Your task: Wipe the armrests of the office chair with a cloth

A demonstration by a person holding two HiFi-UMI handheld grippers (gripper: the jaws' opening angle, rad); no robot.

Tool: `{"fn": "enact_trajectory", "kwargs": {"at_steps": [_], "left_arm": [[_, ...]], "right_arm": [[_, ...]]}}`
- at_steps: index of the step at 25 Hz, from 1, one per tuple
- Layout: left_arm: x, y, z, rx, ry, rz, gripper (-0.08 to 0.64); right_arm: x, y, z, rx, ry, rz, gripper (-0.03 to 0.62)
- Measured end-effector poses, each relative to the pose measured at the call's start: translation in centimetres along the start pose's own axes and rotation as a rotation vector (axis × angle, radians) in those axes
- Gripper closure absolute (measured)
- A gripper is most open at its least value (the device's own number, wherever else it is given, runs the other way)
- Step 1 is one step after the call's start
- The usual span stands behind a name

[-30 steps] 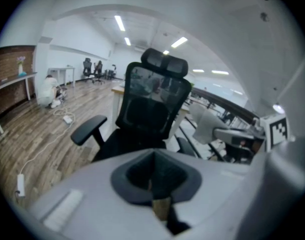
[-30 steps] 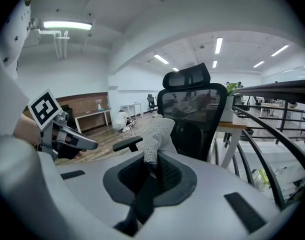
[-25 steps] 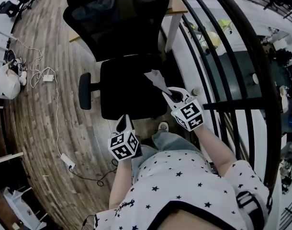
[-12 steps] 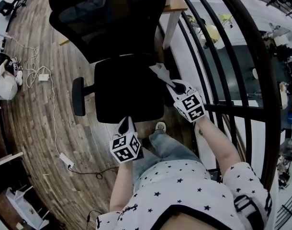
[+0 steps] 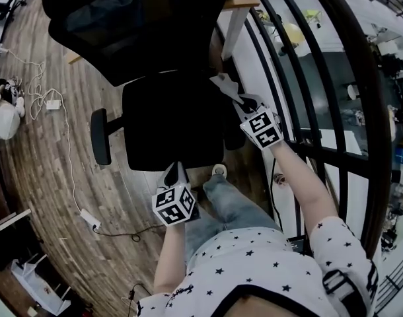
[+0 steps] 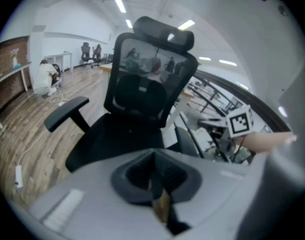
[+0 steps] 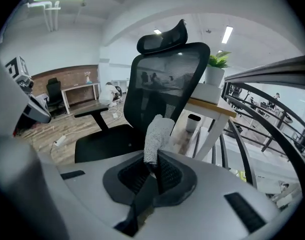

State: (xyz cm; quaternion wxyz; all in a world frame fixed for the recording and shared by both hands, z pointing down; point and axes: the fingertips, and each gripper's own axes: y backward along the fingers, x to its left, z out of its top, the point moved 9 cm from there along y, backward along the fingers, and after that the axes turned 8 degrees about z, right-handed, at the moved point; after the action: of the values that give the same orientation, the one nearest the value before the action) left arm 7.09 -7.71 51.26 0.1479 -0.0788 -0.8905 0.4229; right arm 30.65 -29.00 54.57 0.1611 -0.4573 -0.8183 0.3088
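Right claw [image 7: 153, 166] is clamped on the lower end of a pale, nubbly cloth [image 7: 157, 131], which stands up out of the jaws. Left claw [image 6: 155, 179] has its jaws pressed together with nothing between them. It hangs low in front of the seat [image 5: 172, 121], clear of the work.

Location: in the head view the cloth [image 5: 222, 84] is at the rear right corner of the office chair [image 5: 142, 25], above the railing-side armrest [image 5: 232, 132]. No view shows whether cloth and pad are touching. The other armrest [image 5: 99, 136] stands out on the far side of the seat, with neither claw near it.

Assessment: wiping of the railing-side armrest appears to be at or just short of first contact.

Recommendations:
- Lower the wrist so the free end of the cloth folds flat on the pad instead of brushing it with the tip.
- Draw the cloth along the full length, back to front, under light, steady pressure.
- Keep the hard jaws off the pad.
- The chair will likely swivel under a push, so the idle left claw could steady the seat edge.
- The railing [image 5: 307, 144] runs close beside the working arm, so keep strokes along the pad, not outward.
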Motion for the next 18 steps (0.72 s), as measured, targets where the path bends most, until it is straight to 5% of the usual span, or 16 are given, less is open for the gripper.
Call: {"fn": "enact_trajectory", "kwargs": {"at_steps": [11,18], "left_arm": [[-0.9,-1.3,-0.9,0.038,0.007,0.008,0.557],[-1.2,-1.5,-1.4,0.062,0.01,0.02,0.557]], "right_arm": [[-3.4,-4.3,-1.5,0.161,0.146,-0.045,0.565],[-3.6,-6.4,-2.9,0.231,0.155,-0.013,0.565]]}}
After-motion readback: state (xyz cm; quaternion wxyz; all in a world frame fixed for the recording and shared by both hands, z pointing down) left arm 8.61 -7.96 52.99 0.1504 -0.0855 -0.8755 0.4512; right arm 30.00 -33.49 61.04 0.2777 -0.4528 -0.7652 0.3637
